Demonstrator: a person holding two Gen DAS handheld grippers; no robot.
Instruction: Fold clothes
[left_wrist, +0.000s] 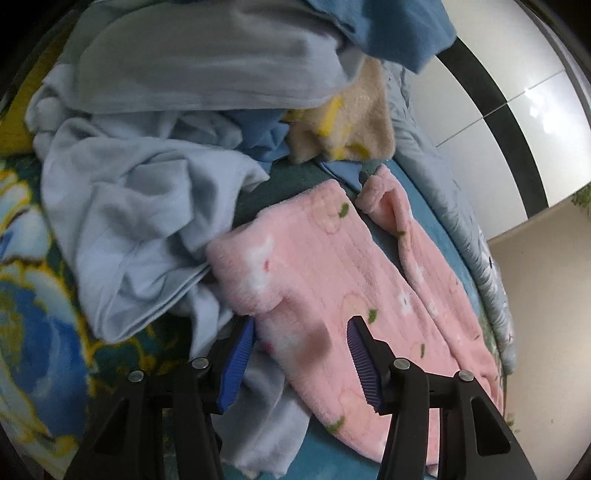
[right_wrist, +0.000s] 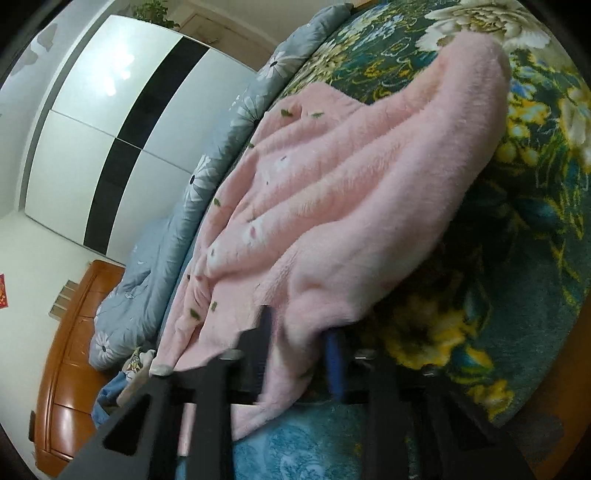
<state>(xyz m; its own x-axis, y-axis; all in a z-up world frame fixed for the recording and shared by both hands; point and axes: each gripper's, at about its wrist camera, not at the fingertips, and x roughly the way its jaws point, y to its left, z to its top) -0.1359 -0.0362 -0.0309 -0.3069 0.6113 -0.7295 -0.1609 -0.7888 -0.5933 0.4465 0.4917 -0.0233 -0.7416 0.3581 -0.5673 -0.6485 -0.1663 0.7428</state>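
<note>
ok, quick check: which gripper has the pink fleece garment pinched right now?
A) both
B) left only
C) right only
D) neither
C: the right gripper has its jaws closed on a fold of the pink fleece garment, while the left gripper hangs over that garment with its jaws spread apart and no fabric clamped.

Between my left gripper (left_wrist: 303, 328)'s matt black plastic arms and ribbed blue rubbery pads (left_wrist: 236, 363) lies a fluffy pink fleece garment (left_wrist: 332, 273). Left of it, a pale blue top (left_wrist: 140, 206) looks like smooth, soft cotton. Under my right gripper (right_wrist: 301, 325) the floral blanket (right_wrist: 517, 258) is plush and matt. Far left of it stand a glossy white wardrobe (right_wrist: 96, 122) and a shiny varnished wooden dresser (right_wrist: 70, 369).
</note>
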